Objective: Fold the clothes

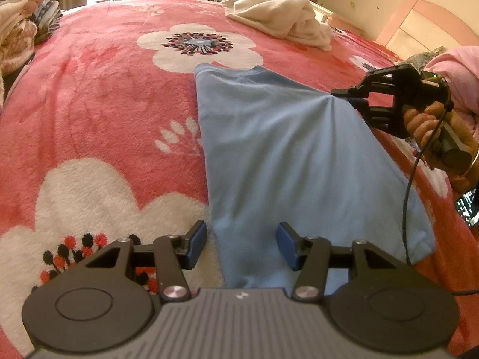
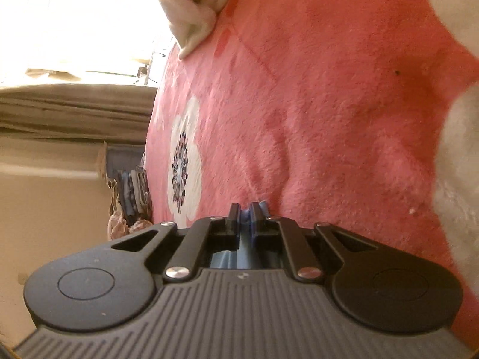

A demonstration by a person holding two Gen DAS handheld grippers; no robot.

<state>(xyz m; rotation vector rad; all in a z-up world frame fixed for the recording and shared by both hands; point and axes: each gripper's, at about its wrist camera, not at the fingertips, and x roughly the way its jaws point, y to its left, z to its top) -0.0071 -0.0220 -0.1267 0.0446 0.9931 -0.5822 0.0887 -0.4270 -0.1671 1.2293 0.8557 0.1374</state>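
A light blue T-shirt [image 1: 284,155] lies folded lengthwise on the pink flowered blanket [image 1: 98,89]. My left gripper [image 1: 242,243] hovers open over the shirt's near end, its blue pads apart and pressing on nothing. In the left wrist view my right gripper [image 1: 344,95] pinches the shirt's right edge, and creases fan out from that point. The right wrist view is rolled on its side; there my right gripper [image 2: 245,215] is shut on a bunched bit of blue cloth [image 2: 246,218] between its pads.
A crumpled cream garment [image 1: 284,18] lies at the far side of the bed. A heap of clothes [image 1: 24,24] sits at the far left. A person's hand [image 1: 431,131] holds the right gripper's handle, with a cable [image 1: 407,197] hanging over the shirt's right side. A pink headboard [image 1: 419,21] stands far right.
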